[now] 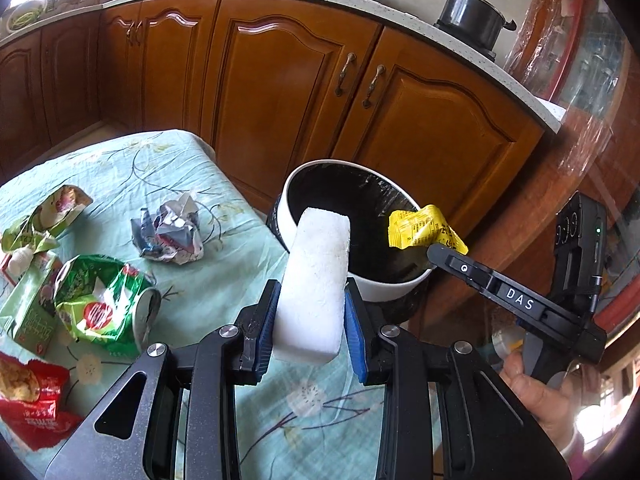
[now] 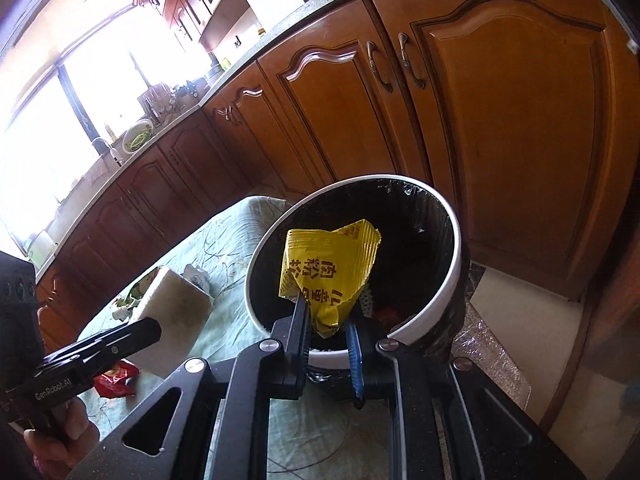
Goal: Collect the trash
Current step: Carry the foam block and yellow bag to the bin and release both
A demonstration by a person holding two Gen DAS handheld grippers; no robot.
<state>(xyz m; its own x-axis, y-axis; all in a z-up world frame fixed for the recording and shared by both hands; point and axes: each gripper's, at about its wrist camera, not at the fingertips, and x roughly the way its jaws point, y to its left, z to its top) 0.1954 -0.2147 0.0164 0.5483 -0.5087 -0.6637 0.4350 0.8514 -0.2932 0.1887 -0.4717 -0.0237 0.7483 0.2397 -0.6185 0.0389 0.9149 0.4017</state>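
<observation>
The left hand-held gripper [image 1: 310, 312] squeezes a white foam block [image 1: 316, 280]. The right hand-held gripper [image 2: 328, 332] pinches a crinkled yellow packet [image 2: 328, 272] over the black-lined white bin [image 2: 440, 292].

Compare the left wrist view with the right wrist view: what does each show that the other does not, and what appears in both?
Only the left wrist view shows the black pot on the counter, the crumpled foil wrapper and the green snack bag.

Only the right wrist view shows the bright window and the sink tap.

Both show the white foam block in the left gripper, the yellow packet in the right gripper, and the black-lined bin.
</observation>
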